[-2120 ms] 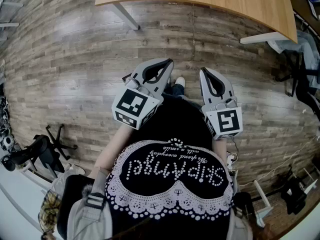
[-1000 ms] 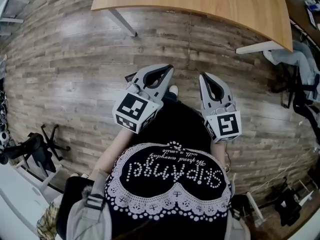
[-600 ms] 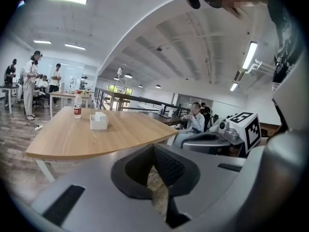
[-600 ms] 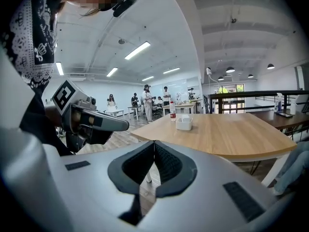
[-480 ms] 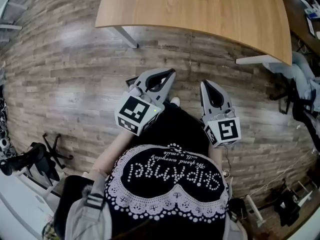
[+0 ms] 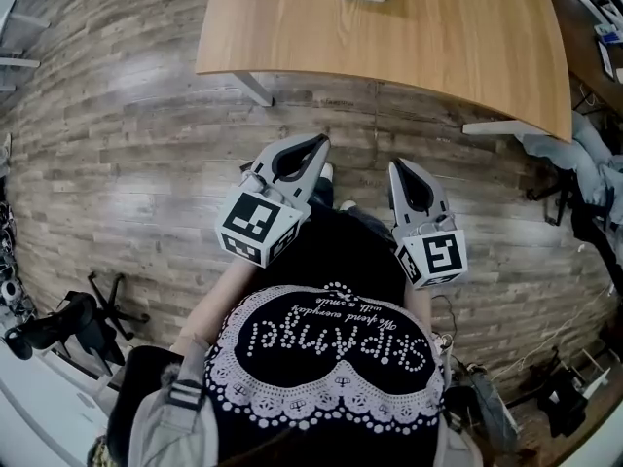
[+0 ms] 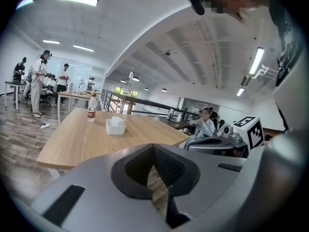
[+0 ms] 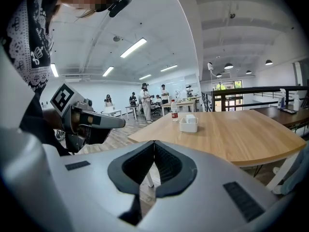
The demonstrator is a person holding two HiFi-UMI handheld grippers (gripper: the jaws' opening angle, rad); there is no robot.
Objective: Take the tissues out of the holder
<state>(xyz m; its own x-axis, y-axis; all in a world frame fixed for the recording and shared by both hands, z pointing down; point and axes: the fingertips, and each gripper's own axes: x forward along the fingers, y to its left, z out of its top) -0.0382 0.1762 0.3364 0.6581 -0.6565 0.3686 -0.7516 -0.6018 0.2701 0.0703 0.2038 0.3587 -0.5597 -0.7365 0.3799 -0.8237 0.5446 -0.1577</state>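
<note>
Approach stage. Both tools are short of the table [image 6: 438, 47], held over the wooden floor [image 6: 146, 163] on its near side, and point toward it. The left gripper [image 6: 319, 144] has its jaws closed, tips meeting, with nothing between them. The right gripper [image 8: 154, 143] is likewise closed and empty.

The holder [image 8: 188, 124], a small white open box, stands on the table well in from the near edge, toward its far side. The tissues [image 8: 190, 118] stand upright in it and rise a little above its rim. A bottle [image 7: 91, 108] stands just beyond the holder on the same top.

Procedure, as we judge it:
1. Bring both tools over the near table edge and clear of it.
2. Part the jaws before they reach the holder, not at it.
3. Brace the holder wall with one tool, since a light box is likely to lift with its contents.
4. Pinch the tissues above the rim and draw straight up.

Limits of view: the head view cuts the holder off at the top edge. We cannot tell how many tissues it holds or how tightly they are packed.
</note>
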